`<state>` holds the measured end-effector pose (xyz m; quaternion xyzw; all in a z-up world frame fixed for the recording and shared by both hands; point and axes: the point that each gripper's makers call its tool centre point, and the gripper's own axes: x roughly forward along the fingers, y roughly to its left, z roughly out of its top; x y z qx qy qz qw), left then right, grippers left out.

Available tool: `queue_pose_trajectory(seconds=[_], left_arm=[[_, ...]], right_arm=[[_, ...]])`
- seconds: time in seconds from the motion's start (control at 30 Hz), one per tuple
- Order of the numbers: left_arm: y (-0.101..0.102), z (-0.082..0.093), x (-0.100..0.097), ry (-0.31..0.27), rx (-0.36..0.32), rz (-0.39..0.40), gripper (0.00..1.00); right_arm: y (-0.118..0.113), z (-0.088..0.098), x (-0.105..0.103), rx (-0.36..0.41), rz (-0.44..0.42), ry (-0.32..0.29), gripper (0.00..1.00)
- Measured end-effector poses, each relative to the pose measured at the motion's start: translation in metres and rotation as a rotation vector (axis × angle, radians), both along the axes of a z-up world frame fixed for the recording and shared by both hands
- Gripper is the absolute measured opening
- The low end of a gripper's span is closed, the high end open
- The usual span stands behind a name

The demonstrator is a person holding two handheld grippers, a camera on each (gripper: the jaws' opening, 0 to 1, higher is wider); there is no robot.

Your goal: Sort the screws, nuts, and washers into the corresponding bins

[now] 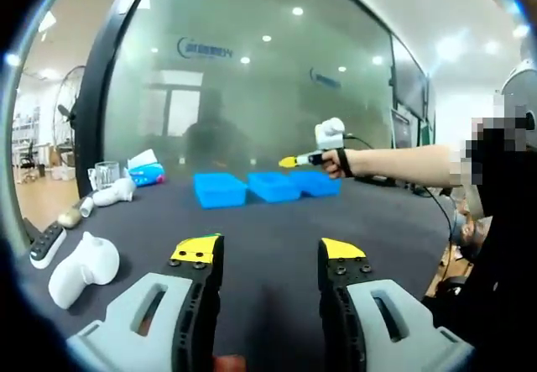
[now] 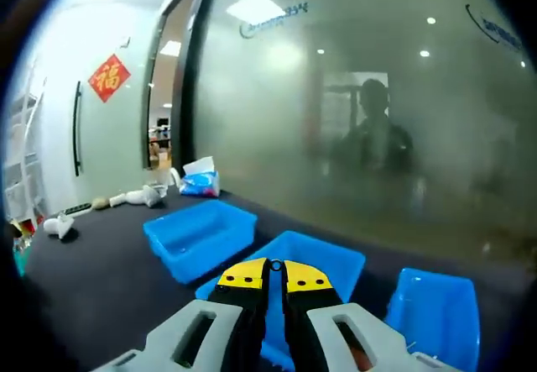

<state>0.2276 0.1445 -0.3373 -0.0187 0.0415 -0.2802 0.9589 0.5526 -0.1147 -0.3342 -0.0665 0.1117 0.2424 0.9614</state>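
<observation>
Holding my left claw point(image 1: 270, 259) low over the dark bench point(image 1: 268, 212), I find its jaws spread apart with nothing between them. My right claw point(image 2: 276, 273) hangs above the middle blue bin point(image 2: 323, 263) of three, jaws pinched together on something small; what it is, I cannot tell. Left bin point(image 2: 201, 236) and right bin point(image 2: 436, 313) flank it.

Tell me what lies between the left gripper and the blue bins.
In the left gripper view, only bare dark tabletop lies between the left gripper and the blue bins.
</observation>
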Motion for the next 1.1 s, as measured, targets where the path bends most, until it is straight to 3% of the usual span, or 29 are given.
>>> queue_pose_trajectory(seconds=[0.13, 0.23, 0.33, 0.57, 0.8, 1.1], left_arm=[[-0.001, 0.0, 0.0, 0.0, 0.001, -0.002, 0.44], [-0.003, -0.001, 0.0, 0.003, 0.0, -0.006, 0.44], [-0.003, -0.002, 0.0, 0.006, -0.001, -0.008, 0.44], [-0.003, -0.002, 0.0, 0.006, -0.004, -0.006, 0.44], [-0.002, -0.002, 0.0, 0.005, -0.002, -0.004, 0.44], [-0.008, -0.001, 0.002, 0.012, -0.003, -0.019, 0.44]], right_arm=[[0.0, -0.001, -0.001, 0.003, 0.001, 0.0, 0.06], [-0.003, 0.001, -0.001, 0.03, -0.015, 0.0, 0.22], [-0.005, 0.002, -0.002, 0.037, -0.022, -0.007, 0.3], [-0.009, 0.002, -0.021, 0.045, -0.015, -0.012, 0.34], [-0.015, 0.0, -0.064, 0.06, 0.025, -0.025, 0.34], [-0.015, 0.01, -0.152, 0.104, 0.102, -0.103, 0.35]])
